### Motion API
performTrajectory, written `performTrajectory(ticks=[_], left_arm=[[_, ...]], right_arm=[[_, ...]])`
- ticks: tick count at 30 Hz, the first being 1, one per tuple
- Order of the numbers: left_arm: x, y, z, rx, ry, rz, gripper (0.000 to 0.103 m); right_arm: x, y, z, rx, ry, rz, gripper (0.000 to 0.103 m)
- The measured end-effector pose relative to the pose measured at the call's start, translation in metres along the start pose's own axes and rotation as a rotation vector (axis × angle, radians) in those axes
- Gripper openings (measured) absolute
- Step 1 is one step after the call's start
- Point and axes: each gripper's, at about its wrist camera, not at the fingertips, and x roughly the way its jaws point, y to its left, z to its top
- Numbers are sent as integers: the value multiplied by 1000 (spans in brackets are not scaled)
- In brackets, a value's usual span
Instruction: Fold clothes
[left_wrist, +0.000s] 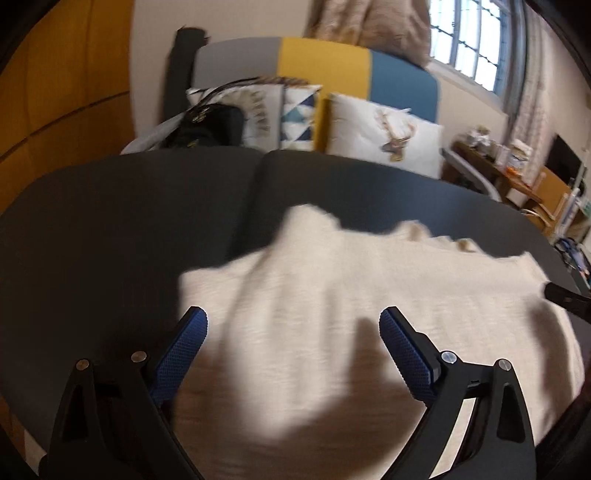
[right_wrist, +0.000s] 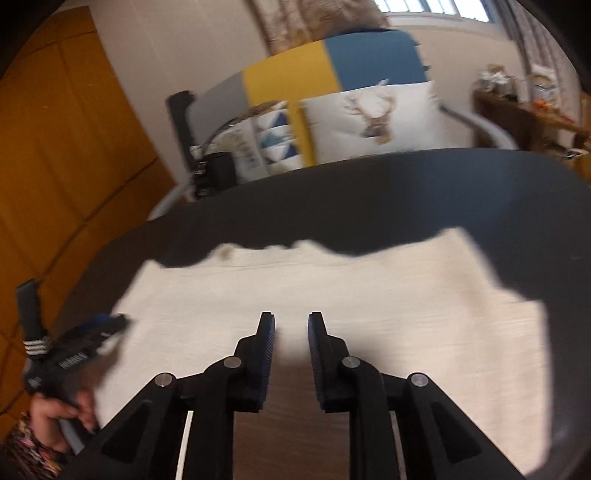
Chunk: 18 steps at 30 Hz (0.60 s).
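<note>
A cream knitted garment (left_wrist: 332, 314) lies spread flat on the dark table (left_wrist: 129, 221); it also shows in the right wrist view (right_wrist: 351, 288). My left gripper (left_wrist: 293, 321) is wide open just above the garment's near left part, holding nothing. My right gripper (right_wrist: 291, 321) hovers over the garment's near middle, its jaws a narrow gap apart and empty. The left gripper also shows in the right wrist view (right_wrist: 107, 325) at the garment's left edge, held by a hand. The right gripper's tip shows in the left wrist view (left_wrist: 565, 299) at the garment's right edge.
Behind the table (right_wrist: 406, 192) stands a sofa (left_wrist: 325, 70) with grey, yellow and blue panels, several cushions (left_wrist: 384, 133) and a black bag (left_wrist: 210, 125). An orange cabinet (left_wrist: 55, 85) is on the left. A cluttered wooden desk (left_wrist: 517, 170) is on the right.
</note>
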Motion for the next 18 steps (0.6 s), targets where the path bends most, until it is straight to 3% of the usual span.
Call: performTrajectory(ticks=[7, 9, 11, 18], left_arm=[[10, 15, -5, -40, 57, 12, 97], [11, 19, -7, -59, 65, 3, 97], [10, 19, -9, -54, 53, 10, 97], [1, 19, -12, -83, 43, 16, 98]], right_arm=[[9, -44, -13, 42, 59, -129, 18], [6, -54, -18, 37, 46, -133, 17], [4, -59, -21, 23, 42, -167, 8], [3, -62, -28, 5, -4, -181, 6]])
